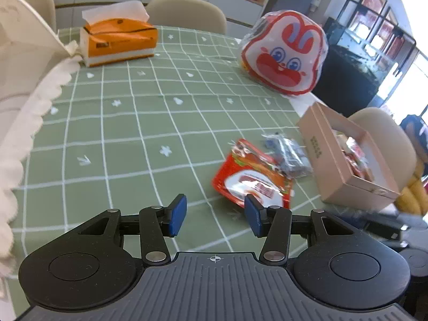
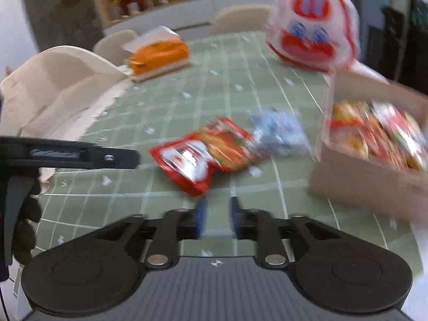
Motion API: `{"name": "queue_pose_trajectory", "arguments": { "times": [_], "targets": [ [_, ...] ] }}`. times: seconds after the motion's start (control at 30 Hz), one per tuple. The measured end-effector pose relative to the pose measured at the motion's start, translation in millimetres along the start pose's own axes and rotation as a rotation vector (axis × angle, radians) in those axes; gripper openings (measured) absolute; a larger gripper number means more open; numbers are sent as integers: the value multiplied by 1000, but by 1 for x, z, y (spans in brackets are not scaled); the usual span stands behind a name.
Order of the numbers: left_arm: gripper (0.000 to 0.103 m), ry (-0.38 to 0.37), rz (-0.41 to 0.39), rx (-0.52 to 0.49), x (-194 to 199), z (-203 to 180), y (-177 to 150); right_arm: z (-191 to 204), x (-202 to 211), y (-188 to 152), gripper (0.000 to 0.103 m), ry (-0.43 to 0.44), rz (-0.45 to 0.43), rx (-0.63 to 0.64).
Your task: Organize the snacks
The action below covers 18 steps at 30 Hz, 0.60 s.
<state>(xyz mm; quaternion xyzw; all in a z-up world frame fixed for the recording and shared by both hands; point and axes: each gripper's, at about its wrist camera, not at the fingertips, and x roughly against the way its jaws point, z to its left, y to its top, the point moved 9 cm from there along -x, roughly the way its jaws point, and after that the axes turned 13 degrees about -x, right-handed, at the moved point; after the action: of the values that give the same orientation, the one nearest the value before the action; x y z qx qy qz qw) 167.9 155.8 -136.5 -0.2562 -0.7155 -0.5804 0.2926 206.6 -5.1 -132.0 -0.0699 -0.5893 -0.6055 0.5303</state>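
Green checked cloth [image 1: 149, 123] with white grid lines and small white motifs over the worktop, pale chairs [image 1: 187, 10] along the far edge, shelving with figurines behind. Orange tissue pack [image 1: 120, 41] at the far left of the cloth, white tissue sticking out of its top. Round bag printed with a red-and-white rabbit face [image 1: 285, 53] at the far right. Cream fabric with a scalloped edge [image 1: 29, 99] draped in at the left side.

Pink cardboard box [image 1: 345, 157] open at the right edge of the worktop, red and orange snack packets [image 2: 379, 133] lying inside it. Red snack packet [image 1: 254, 179] flat on the cloth just left of the box, a blue-grey packet [image 1: 289, 152] touching its far side, between it and the box.

Left gripper [image 1: 215, 215] above the cloth, blue pads apart, nothing between them, right pad near the red packet's corner. Right gripper [image 2: 216, 215], blurred, pads a narrow gap apart and empty, just short of the red packet. Gloved hand [image 2: 25, 227] on the left tool's handle at the left edge of the right wrist view.
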Motion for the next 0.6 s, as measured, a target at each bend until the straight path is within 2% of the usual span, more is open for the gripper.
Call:
{"name": "queue_pose_trajectory", "arguments": {
  "times": [0.03, 0.1, 0.17, 0.3, 0.33, 0.43, 0.53, 0.6],
  "targets": [
    [53, 15, 5, -7, 0, 3, 1, 6, -3, 10, 60, -9, -26, 15],
    [53, 35, 19, -16, -3, 8, 1, 12, -18, 34, 61, -74, -44, 62],
    [53, 23, 36, -27, -7, 9, 2, 10, -41, 62, 61, -128, -14, 90],
    [53, -34, 26, -77, -13, -6, 14, -14, -90, 103, 61, -182, 117, 44],
    [53, -51, 19, -91, -14, -11, 17, -18, -96, 107, 60, -171, 138, 19],
    [53, -81, 7, -123, -20, -24, 25, -18, -104, 101, 48, -167, 149, 28],
    [53, -57, 21, -127, -27, -23, 27, -10, -100, 86, 38, -128, 160, 54],
    [53, -50, 36, -127, -30, -19, 25, -3, -99, 76, 38, -105, 159, 90]
  ]
}}
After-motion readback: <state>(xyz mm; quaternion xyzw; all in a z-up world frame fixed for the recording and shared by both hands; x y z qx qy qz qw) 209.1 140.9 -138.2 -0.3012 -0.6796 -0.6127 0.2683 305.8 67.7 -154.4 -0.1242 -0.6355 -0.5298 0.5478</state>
